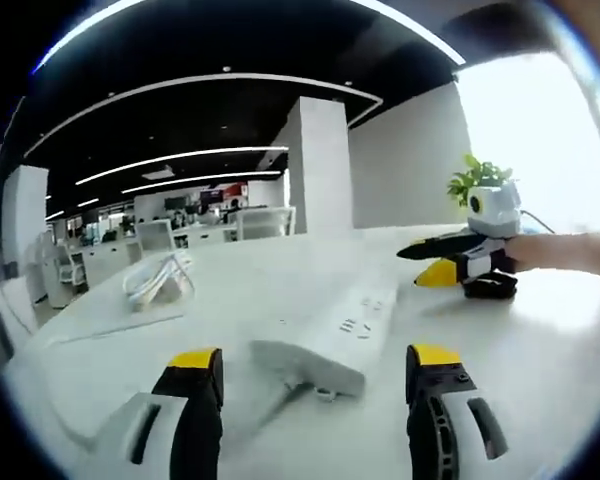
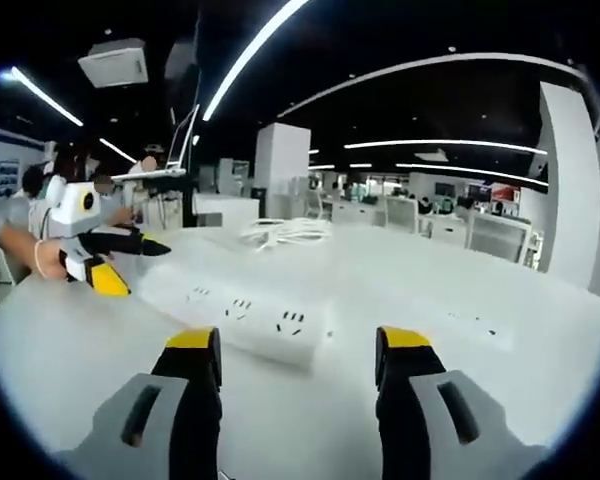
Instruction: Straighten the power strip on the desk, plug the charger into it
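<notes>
One power strip [image 1: 330,340] on the counter [image 1: 540,340], one coiled white charger cable [image 1: 158,280] near its far edge, one potted plant [image 1: 477,178]. Two claws: left claw [image 1: 310,365], right claw [image 2: 298,345]. Sockets on strip: three visible in the right gripper view.

distant desks [image 1: 110,255] blurred, charger cable [image 2: 285,234] indistinct

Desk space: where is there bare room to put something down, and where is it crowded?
Bare desk lies right of the power strip, and more between it and the coiled white cable. It is crowded where the left gripper and right gripper flank the strip's ends.
</notes>
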Action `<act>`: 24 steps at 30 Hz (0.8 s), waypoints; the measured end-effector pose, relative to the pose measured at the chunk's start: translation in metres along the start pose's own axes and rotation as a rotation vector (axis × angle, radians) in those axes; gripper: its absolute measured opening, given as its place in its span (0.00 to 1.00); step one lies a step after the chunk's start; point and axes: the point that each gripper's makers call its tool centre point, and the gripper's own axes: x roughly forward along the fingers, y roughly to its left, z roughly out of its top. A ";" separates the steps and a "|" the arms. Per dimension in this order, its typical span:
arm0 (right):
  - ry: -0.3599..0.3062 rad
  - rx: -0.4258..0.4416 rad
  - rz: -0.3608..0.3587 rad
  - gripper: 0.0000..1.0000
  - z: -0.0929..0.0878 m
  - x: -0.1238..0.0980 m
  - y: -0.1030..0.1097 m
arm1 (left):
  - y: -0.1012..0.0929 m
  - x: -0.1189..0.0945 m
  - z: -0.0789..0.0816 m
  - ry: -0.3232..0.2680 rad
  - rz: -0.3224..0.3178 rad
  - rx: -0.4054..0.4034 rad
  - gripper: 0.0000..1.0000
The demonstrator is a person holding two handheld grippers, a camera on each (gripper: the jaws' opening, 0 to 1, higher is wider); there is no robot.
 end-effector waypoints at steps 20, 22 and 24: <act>0.070 0.146 0.072 0.48 -0.017 0.014 0.003 | 0.013 0.015 -0.007 0.058 0.019 0.049 0.64; 0.072 0.140 0.078 0.49 -0.017 0.015 0.006 | 0.014 0.016 -0.009 0.068 0.026 0.059 0.62; 0.079 0.145 0.087 0.48 -0.018 0.016 0.008 | 0.015 0.017 -0.010 0.078 0.026 0.063 0.61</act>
